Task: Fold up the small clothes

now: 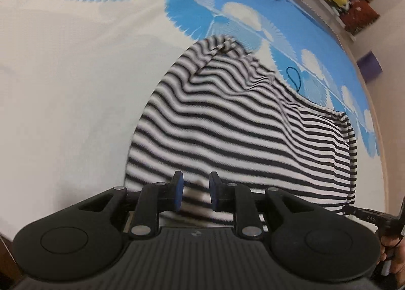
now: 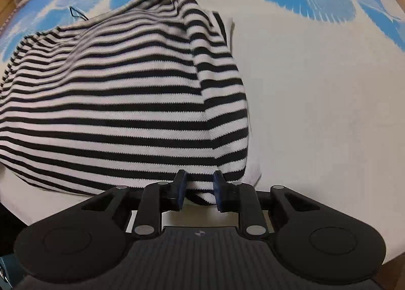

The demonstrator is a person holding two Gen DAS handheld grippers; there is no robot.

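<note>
the left gripper [image 1: 195, 190] and right gripper [image 2: 200, 190] each stand a little apart, striped cloth between the pads, though whether they pinch it i cannot tell. the striped garment [image 2: 121, 92], black and white, lies rumpled mid-bedspread [image 2: 316, 102], with bare spread on either side.

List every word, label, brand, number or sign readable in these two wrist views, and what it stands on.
"DAS": faint pale letters on the black bar at the right edge of the left wrist view; uncertain, small and blurred.
Small round emblem on the left gripper's ribbed body: a logo, no letters readable.
Same emblem on the right gripper's body: unreadable.
Striped garment, blue-and-white bedcover: no text.
</note>
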